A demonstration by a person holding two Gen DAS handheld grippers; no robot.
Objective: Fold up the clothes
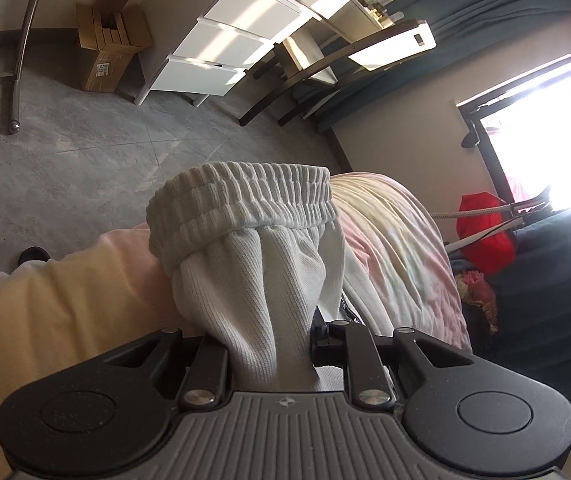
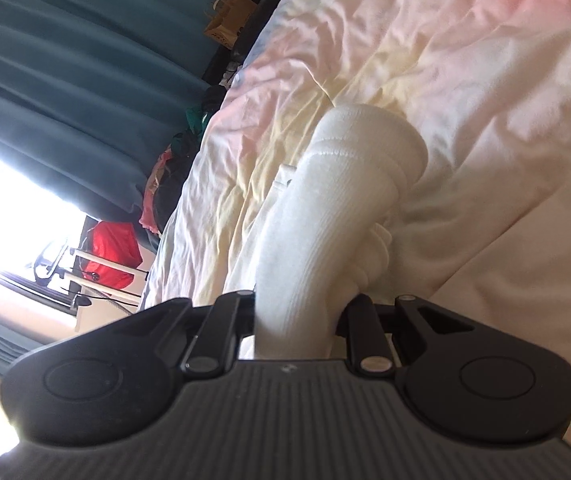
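Over the bed point(image 2: 465, 60), both grippers carry one white ribbed garment, looks like shorts or pants with an elastic waistband point(image 1: 241, 196). Left gripper point(image 1: 273, 344) is clamped on a bunch of the white garment point(image 1: 253, 292) just below the waistband; cloth fills the gap between its jaws and hangs forward past them. Right gripper point(image 2: 297, 312) is likewise closed on another bunch of the same white cloth point(image 2: 325, 220), thick rolled part sticking out ahead toward the pastel sheet. Garment is lifted, held in the air over the bed edge, not laid flat; grey floor point(image 1: 85, 160) shows beyond it in the left view.

Step in hand, as I judge it: carrying or spreading the piece before a fold.

Risks: both grips are on gathered wads, not flat edges, so layers may slip out one at a time if pulled apart hard. Elastic waistband bunches, fold line likely crooked. Left side hangs near the bed edge; a dropped corner would slide to the floor. Can't tell how much cloth hangs below.
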